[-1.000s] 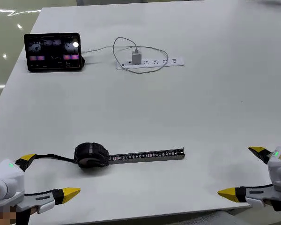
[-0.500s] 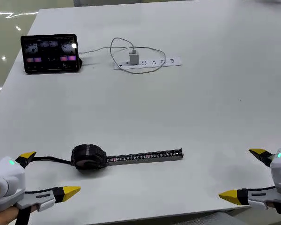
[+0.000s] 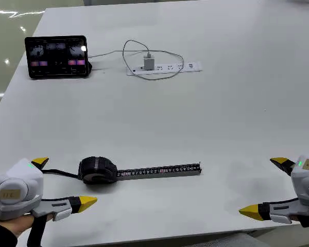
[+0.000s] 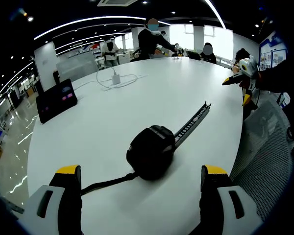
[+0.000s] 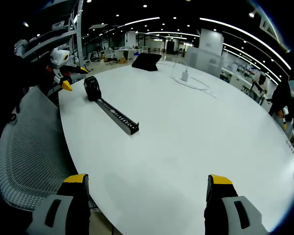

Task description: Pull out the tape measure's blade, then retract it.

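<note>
A black tape measure point(image 3: 98, 170) lies on the white table point(image 3: 185, 113), its blade point(image 3: 159, 171) drawn out to the right and lying flat, its wrist strap trailing left. In the left gripper view the case point(image 4: 151, 151) sits just ahead of the wide-apart jaws, blade point(image 4: 192, 123) running away. My left gripper point(image 3: 64, 184) is open, left of the case, not touching it. My right gripper point(image 3: 267, 188) is open at the table's front right, well apart from the blade's end point(image 5: 131, 128).
A tablet point(image 3: 56, 56) stands at the back left, with a power strip point(image 3: 165, 68) and looped white cable point(image 3: 144, 54) beside it. A mesh chair point(image 5: 29, 156) sits below the table's near edge. People stand at the far end in the left gripper view.
My left gripper has edged right, closer to the tape measure's case. The tape measure, its blade and my right gripper stay where they were.
</note>
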A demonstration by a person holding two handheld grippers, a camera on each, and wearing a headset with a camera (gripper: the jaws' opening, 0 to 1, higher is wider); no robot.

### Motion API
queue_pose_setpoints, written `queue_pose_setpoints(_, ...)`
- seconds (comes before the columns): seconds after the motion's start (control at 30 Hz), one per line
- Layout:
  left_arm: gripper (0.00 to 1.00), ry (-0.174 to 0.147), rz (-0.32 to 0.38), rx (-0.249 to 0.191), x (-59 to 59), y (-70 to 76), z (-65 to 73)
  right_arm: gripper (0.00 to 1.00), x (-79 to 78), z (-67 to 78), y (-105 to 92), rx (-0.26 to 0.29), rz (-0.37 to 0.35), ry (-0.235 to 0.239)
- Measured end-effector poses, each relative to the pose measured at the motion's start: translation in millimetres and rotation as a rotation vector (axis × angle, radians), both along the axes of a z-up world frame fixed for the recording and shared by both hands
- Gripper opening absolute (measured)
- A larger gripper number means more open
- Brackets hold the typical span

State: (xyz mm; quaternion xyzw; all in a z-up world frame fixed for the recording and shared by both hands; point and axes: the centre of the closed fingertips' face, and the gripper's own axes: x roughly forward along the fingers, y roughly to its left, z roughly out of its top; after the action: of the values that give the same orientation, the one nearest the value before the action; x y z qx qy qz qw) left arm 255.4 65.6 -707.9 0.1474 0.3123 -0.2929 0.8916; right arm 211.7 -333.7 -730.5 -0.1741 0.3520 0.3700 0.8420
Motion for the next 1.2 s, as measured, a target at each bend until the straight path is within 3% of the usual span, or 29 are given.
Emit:
queue_pose_setpoints(0.07,0.99,0.011,-0.012,-0.027,-1.9,-8.0,2.1,0.99,0.6,-0.8,2.0,-0.007,0.016,0.003)
queue_pose_setpoints(0.23,0.99,0.033,-0.024,-0.020,-5.3,-20.8,-0.7,0.99,4.9,-1.0,-0.5,-0.025,0.025,0.020)
queue_pose_setpoints(0.4,0.99,0.035,0.021,-0.060,1.2,-32.2,1.0,0.99,9.3,5.2,0.3,-0.039,0.049,0.015)
queue_pose_setpoints(0.5,0.99,0.037,0.039,-0.029,1.2,-39.9,-3.6,0.99,12.9,6.7,0.6,-0.055,0.067,0.015)
queue_pose_setpoints(0.77,0.99,0.039,0.064,-0.037,6.8,-57.3,-11.4,0.99,20.0,13.7,3.2,-0.081,0.124,0.034)
queue_pose_setpoints(0.97,0.99,0.028,0.177,-0.070,18.4,-60.3,-11.6,0.99,28.1,14.4,11.2,-0.108,0.181,0.042)
queue_pose_setpoints(1.07,0.99,-0.018,0.270,-0.056,27.3,-56.0,-12.3,0.99,31.8,10.8,17.4,-0.113,0.201,0.078)
queue_pose_setpoints(1.13,0.99,-0.023,0.318,-0.029,29.1,-50.9,-16.4,0.99,34.8,8.7,20.4,-0.120,0.217,0.087)
queue_pose_setpoints(1.17,0.99,-0.047,0.344,-0.024,32.6,-47.8,-15.5,0.99,36.3,8.6,23.0,-0.131,0.236,0.087)
queue_pose_setpoints(1.2,0.99,-0.046,0.355,-0.029,33.0,-47.0,-16.1,0.99,37.0,8.9,24.9,-0.138,0.248,0.088)
